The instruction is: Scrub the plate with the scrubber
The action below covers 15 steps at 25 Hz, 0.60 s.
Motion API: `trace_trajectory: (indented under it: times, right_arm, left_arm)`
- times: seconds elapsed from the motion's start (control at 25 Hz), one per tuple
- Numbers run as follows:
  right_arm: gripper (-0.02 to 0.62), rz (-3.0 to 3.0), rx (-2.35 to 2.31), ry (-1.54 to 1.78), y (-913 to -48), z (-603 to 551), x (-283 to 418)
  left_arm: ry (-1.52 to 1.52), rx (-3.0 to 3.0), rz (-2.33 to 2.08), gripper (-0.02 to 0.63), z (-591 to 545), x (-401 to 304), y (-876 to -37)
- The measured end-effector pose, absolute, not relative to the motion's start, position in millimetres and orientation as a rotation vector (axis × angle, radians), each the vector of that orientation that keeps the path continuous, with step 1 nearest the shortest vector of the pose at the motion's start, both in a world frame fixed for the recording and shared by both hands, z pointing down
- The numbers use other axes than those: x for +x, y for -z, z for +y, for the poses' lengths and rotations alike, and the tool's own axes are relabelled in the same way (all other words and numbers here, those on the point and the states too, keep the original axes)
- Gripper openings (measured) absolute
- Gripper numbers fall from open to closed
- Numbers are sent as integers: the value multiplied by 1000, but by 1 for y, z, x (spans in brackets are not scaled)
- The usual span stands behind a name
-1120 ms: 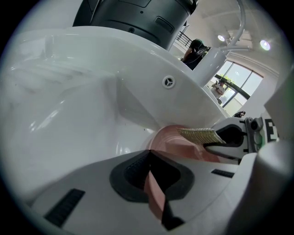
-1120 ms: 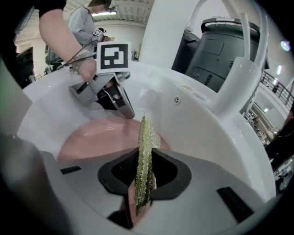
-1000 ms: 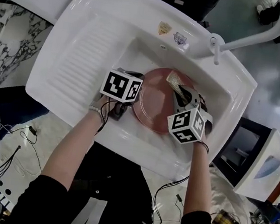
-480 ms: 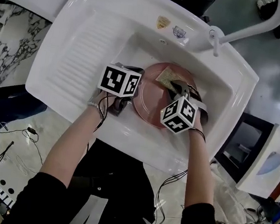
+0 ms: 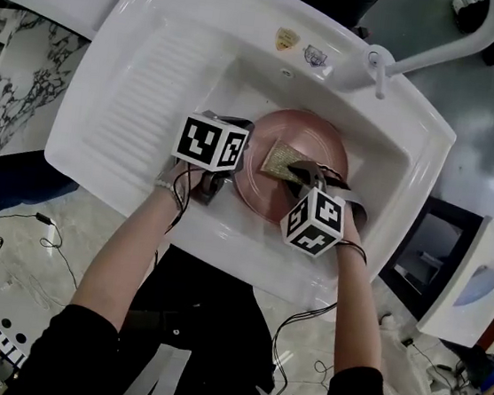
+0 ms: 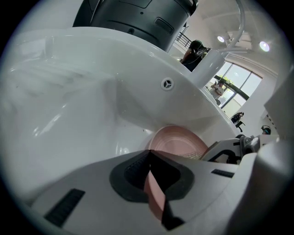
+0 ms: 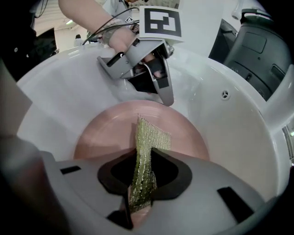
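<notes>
Scrubber (image 5: 278, 160) drawn from far rim to middle of pink plate (image 5: 312, 138), pinched in right gripper (image 7: 140, 158), left gripper (image 6: 150, 158) clamped on plate's left rim, white sink (image 5: 244, 76) around, faucet (image 5: 444, 46) arching beyond

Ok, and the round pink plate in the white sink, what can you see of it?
The round pink plate looks matte, ceramic or plastic, with faint concentric rings and a raised rim. It sits face up in the basin of the white sink. The left gripper is shut on its left rim. A yellow-green mesh scrubber, pinched in the right gripper, lies against its face near the middle.
</notes>
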State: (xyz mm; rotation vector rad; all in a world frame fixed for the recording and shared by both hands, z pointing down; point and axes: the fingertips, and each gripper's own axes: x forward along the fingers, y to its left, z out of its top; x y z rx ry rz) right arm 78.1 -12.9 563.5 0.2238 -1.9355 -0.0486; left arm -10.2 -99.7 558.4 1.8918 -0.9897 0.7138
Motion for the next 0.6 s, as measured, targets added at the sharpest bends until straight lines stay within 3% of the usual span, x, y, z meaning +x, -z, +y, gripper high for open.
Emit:
trace_trajectory:
  times: [0.6]
  right_arm:
    - [75, -2032, -111, -211, -540, 68, 56]
  left_arm:
    - [-695, 1883, -980, 1, -99, -10, -557]
